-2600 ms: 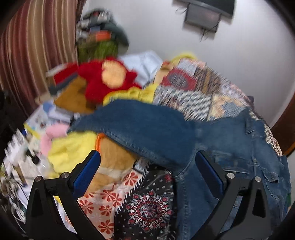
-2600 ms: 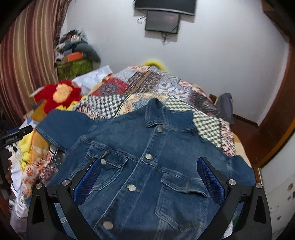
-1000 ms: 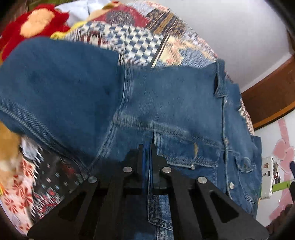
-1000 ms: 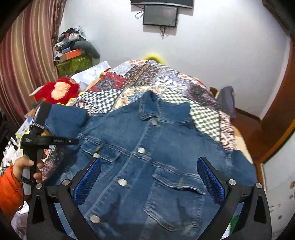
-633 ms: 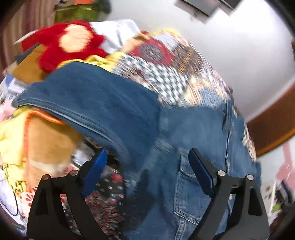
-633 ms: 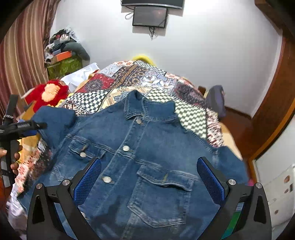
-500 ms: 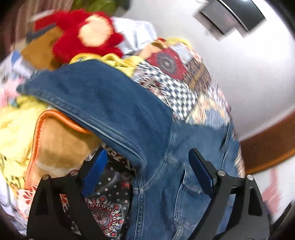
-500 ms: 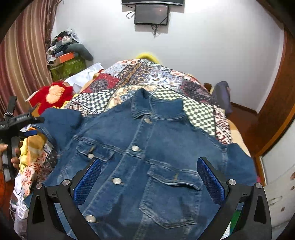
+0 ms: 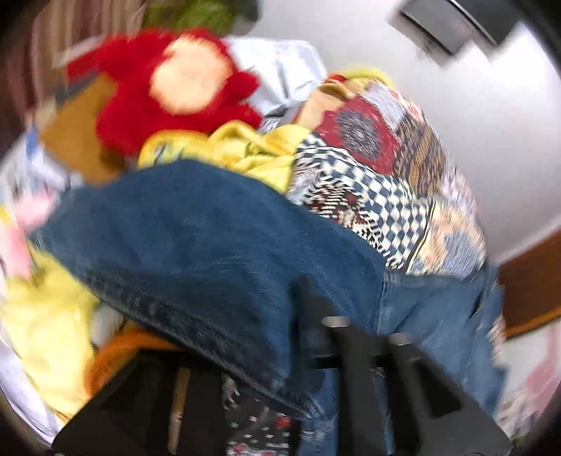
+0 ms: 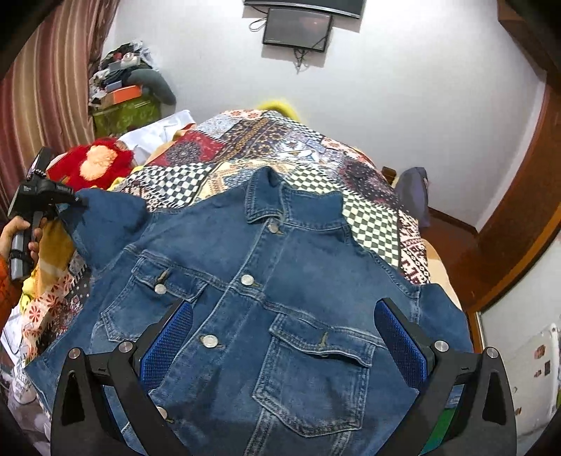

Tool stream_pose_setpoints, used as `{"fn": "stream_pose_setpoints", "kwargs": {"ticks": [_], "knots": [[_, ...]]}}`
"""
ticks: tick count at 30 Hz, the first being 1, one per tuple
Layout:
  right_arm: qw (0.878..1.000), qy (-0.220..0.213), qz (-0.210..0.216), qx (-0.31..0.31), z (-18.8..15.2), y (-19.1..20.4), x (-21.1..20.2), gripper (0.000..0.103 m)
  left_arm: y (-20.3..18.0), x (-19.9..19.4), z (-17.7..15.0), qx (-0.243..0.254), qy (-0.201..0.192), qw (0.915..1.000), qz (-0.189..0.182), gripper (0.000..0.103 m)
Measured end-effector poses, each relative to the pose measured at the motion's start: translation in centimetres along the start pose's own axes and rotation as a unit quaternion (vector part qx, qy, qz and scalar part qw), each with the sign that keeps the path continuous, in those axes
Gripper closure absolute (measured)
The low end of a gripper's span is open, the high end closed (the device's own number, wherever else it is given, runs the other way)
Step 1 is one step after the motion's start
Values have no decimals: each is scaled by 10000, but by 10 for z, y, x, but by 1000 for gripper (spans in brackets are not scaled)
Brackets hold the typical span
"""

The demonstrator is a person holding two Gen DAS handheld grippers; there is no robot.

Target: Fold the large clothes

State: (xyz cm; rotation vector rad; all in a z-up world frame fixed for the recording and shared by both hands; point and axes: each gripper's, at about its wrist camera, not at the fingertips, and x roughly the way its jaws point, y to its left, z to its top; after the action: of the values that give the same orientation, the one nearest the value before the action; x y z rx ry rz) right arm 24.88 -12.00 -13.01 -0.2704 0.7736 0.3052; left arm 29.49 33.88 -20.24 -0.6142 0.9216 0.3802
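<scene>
Since half a second ago the left tool point(image 10: 79, 201) has closed on the sleeve point(image 10: 105, 217) of the denim jacket point(image 10: 280, 298) – heavy, stiff cloth on the bed point(image 10: 280, 140), best held at seams – under the spread right tool point(image 10: 284, 345).

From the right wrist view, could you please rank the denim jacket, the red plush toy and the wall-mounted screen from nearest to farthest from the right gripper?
1. Denim jacket: spread on the bed right under the open right gripper.
2. Red plush toy: far left, beside the patchwork quilt.
3. Wall-mounted screen: top centre, on the wall beyond the bed.
</scene>
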Motion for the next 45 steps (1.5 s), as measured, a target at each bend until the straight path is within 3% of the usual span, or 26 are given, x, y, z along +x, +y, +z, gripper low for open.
{"fn": "stream_pose_setpoints", "kwargs": {"ticks": [4,7,8,10,13,15,18,23,24,25,27,30,35,40,42,45], "knots": [[9998,-55,5,192,2,-13,-4,0,-50,-31,-3,772,-566,9954,90,96],[9993,-99,24,361,4,-24,-8,0,-105,-53,-17,1580,-920,9831,-100,98],[9991,-125,21,399,4,-27,-9,0,-128,-59,-28,1964,-995,9753,-156,98],[9988,-168,-10,458,3,-32,-13,0,-157,-57,-46,2381,-905,9665,-311,98],[9983,-213,-23,544,1,-40,-19,0,-184,-18,-68,2521,-219,9657,-588,98],[9980,-249,-36,577,-1,-45,-26,0,-189,11,-83,2490,320,9661,-606,98],[9978,-330,-131,560,-5,-53,-34,0,-185,50,-108,2263,1253,9614,-938,93],[9971,-384,-293,590,-10,-67,-41,0,-175,46,-124,2333,1221,9607,-879,77],[9970,-380,-293,612,-10,-68,-41,0,-169,42,-123,2246,1252,9621,-903,58],[9968,-371,-282,655,-10,-70,-40,0,-162,40,-123,2114,1403,9622,-986,30],[9965,-359,-252,716,-10,-70,-39,0,-151,31,-124,1849,1520,9636,-1193,18],[9964,-342,-156,759,-9,-68,-35,0,-129,15,-122,1628,1499,9671,-1258,18],[9980,-311,-137,542,-7,-53,-29,0,-76,-15,-103,888,1103,9809,-1330,18],[9985,-336,-127,410,-4,-42,-28,0,-27,-9,-75,141,954,9882,-1187,17],[9986,-329,-111,403,-3,-40,-27,0,-13,-2,-68,-137,946,9906,-980,17],[9988,-285,-126,389,-3,-40,-24,0,-6,8,-62,-164,814,9947,-603,19]]}}
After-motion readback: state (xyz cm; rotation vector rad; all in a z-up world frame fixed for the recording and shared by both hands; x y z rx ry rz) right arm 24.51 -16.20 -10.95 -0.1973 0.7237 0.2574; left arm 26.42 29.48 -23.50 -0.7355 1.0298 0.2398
